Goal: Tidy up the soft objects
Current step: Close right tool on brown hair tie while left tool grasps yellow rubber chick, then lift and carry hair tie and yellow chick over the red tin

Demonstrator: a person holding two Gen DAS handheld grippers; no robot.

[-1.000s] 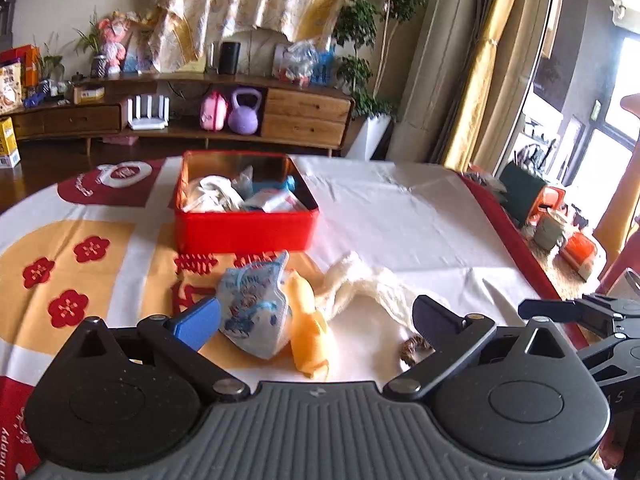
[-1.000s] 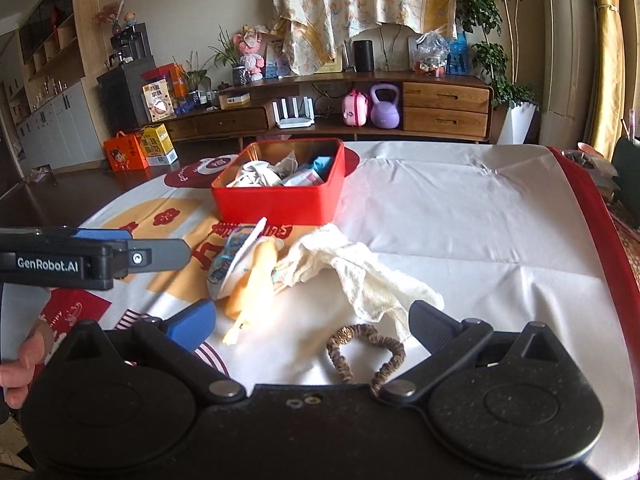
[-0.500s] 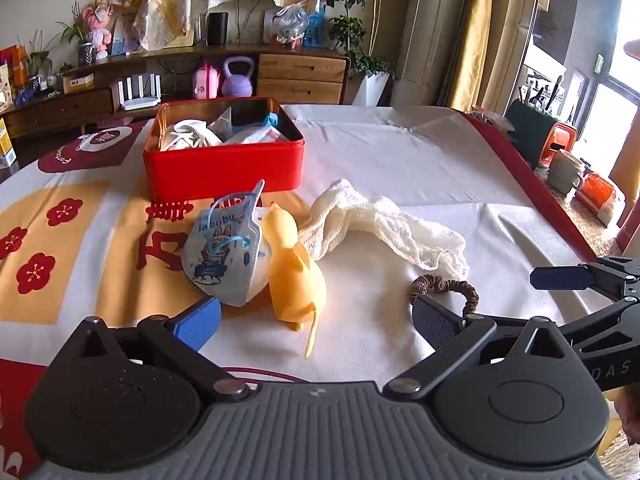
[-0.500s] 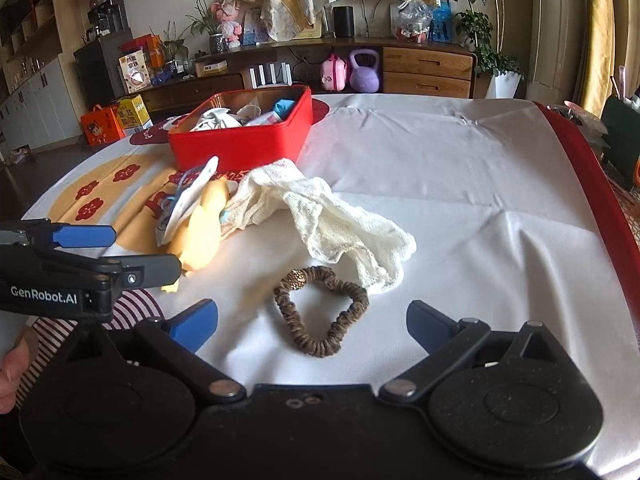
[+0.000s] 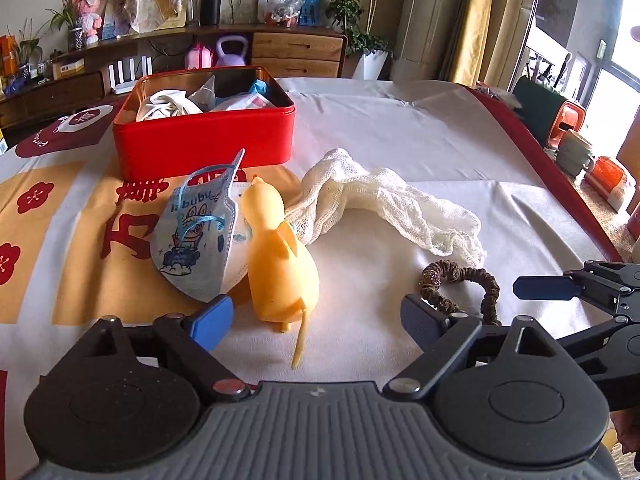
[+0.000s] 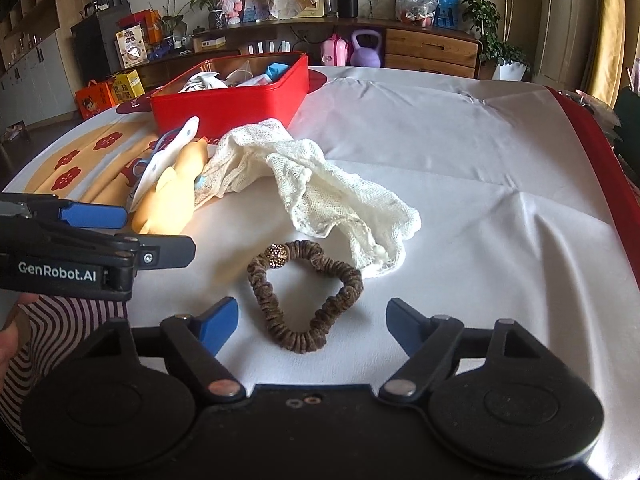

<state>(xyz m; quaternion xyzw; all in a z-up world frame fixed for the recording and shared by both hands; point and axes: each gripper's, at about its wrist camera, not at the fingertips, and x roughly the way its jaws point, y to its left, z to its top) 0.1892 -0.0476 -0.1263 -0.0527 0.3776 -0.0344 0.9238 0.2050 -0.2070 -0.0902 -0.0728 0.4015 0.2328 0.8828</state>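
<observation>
In the left wrist view, the left gripper (image 5: 316,318) has its jaws spread wide, though they have just been closing a little. No pad presses on anything. Just ahead of the left fingertip (image 5: 210,322) lies a blue printed face mask (image 5: 196,232), tilted up against the orange rubber mouse toy (image 5: 280,264). The toy lies in the gap between the jaws, nearer the left one, with its thin tail trailing back toward the gripper body. Its nose points away, toward the red tin box (image 5: 204,140), which stands well ahead of the jaws and holds white cloth and blue items. Ahead and to the right of the gap, a cream gauze cloth (image 5: 384,204) stretches from beside the toy out to the right. Partly hidden behind the right fingertip (image 5: 420,320) is a brown hair scrunchie (image 5: 464,280). Everything rests on a white tablecloth (image 5: 400,128) with red and yellow patterns at the left.

In the right wrist view, the left gripper shows again at the left edge, just in front of the toy. The right gripper (image 6: 312,322) also stands with its jaws apart, and they too have just been closing. The scrunchie (image 6: 304,292) lies flat between them, touching neither the left fingertip (image 6: 218,326) nor the right one (image 6: 404,324). A beaded ball sits on its far left side. Just beyond it, ahead and slightly right, lies the near end of the gauze cloth (image 6: 332,196). The tin (image 6: 236,108) stands far ahead to the left.
</observation>
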